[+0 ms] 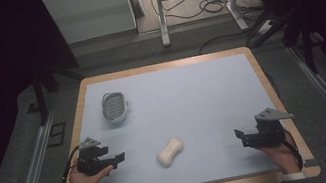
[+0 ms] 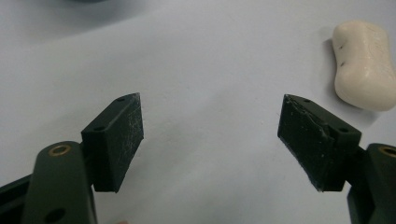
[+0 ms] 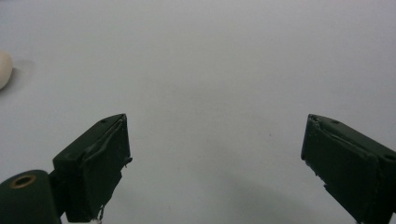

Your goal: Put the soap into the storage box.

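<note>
Here both hands rest low, left gripper (image 1: 121,157) and right gripper (image 1: 239,138) gaping empty, soap bar (image 1: 170,151) between at six o'clock.

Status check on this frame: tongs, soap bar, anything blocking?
Left tongs open, empty, near the soap bar. Right tongs open, empty, farther off. Soap lies flat on the mat, untouched. Soap dish stands apart, path clear.
</note>
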{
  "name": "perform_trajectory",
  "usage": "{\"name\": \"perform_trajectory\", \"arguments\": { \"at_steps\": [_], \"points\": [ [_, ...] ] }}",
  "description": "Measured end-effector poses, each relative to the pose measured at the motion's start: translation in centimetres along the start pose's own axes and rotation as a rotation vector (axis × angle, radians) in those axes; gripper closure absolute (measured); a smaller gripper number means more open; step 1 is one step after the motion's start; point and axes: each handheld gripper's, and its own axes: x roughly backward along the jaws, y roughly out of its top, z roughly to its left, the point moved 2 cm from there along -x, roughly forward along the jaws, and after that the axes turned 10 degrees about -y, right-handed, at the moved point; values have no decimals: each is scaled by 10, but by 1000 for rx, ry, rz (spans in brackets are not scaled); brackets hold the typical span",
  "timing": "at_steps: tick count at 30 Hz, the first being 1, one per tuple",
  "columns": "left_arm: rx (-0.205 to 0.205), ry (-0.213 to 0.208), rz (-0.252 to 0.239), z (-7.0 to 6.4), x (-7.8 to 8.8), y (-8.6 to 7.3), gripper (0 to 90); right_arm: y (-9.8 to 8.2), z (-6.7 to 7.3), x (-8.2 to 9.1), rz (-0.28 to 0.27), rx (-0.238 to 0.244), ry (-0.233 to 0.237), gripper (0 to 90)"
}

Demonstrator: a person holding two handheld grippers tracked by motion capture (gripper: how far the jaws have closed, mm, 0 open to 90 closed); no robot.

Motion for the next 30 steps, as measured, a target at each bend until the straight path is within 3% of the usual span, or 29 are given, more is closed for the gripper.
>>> {"name": "perform_trajectory", "arguments": {
  "at_steps": [5, 7, 13, 21, 30],
  "points": [
    [-10, 8, 10, -2, 0, -1, 230, 2, 3, -1, -4, 15, -5, 83],
    [-10, 2, 4, -3, 1, -2, 231, 1, 4, -1, 21, 14, -6, 88],
    [-15, 4, 4, -2, 3, -2, 233, -1, 0, 2, 28, -9, -20, 88],
    [-17, 5, -1, -2, 6, -1, 233, -3, 2, 1, 37, -2, 11, 87],
    [-15, 15, -10, -2, 8, -1, 232, -2, 0, 2, 30, -12, 2, 87]
  ]
}}
